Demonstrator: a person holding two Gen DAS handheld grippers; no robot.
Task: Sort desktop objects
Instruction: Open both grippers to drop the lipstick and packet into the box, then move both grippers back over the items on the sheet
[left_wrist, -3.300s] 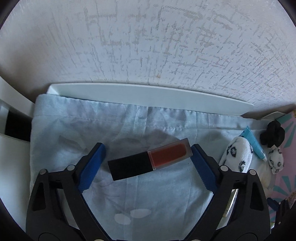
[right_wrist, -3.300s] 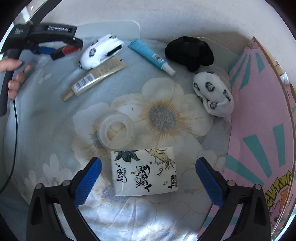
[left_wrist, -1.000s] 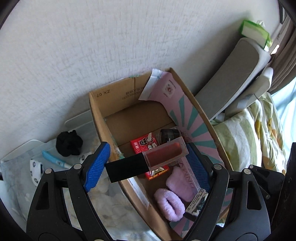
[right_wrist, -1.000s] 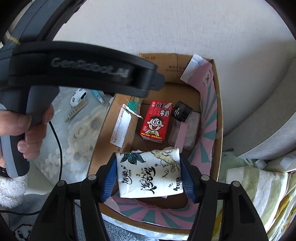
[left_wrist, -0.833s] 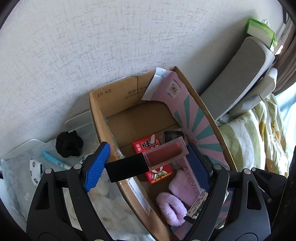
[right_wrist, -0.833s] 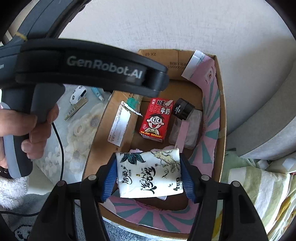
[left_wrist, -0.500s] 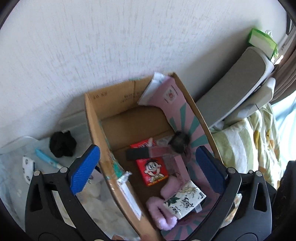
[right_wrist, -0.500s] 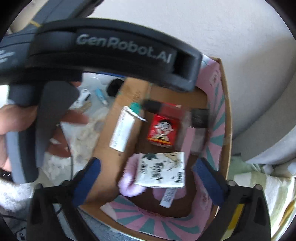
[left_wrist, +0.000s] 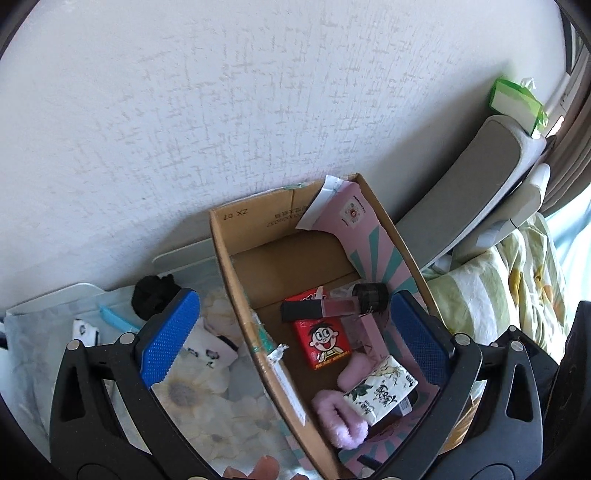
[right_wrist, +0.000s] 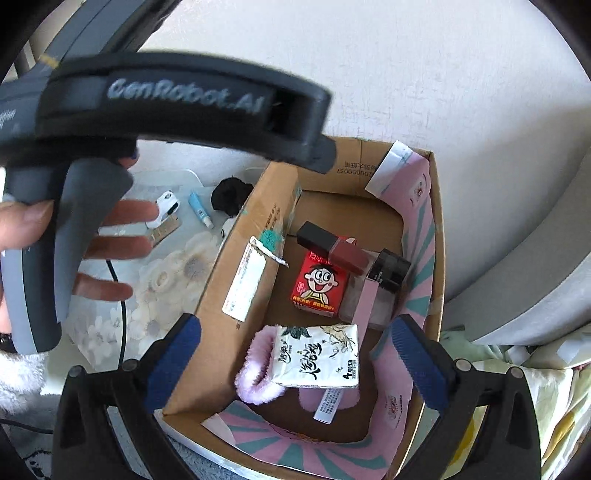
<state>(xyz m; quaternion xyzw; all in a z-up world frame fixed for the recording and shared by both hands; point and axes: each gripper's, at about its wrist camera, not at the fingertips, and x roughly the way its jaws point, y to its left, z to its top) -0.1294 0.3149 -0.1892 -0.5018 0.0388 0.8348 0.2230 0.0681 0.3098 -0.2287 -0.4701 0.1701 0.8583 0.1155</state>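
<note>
Presently, listed from nearest to farthest:

1. Left gripper (left_wrist: 291, 339): blue-padded fingers spread wide and empty, poised above the box, the stance of a tool with nothing to carry.
2. Right gripper (right_wrist: 295, 350): blue-padded fingers likewise wide apart, holding nothing, directly over the box opening.
3. White printed tissue packet (right_wrist: 316, 356): lies flat in the near end of the box, partly on top of the fluffy pink scrunchie (right_wrist: 255, 373); apparently simply dropped there.
4. Red cartoon-face drink carton (right_wrist: 319, 286): flat on the box floor, mid-box.
5. Black-capped square lip gloss tube with red body (left_wrist: 319, 308): rests across the carton's far edge, beside the dark round-lidded jar (left_wrist: 371, 295); sorted in with the rest.
6. Brown cardboard box with pink-and-teal lining (right_wrist: 243, 236): stands open against the wall, serving as the collecting bin.
7. Floral-cloth-covered surface (left_wrist: 207, 398): left of the box, bearing unsorted items: panda-print white socks (left_wrist: 208, 349), a slim blue tube (right_wrist: 199, 214), a black scrunchie (left_wrist: 155, 297). Judged next in line.
</note>
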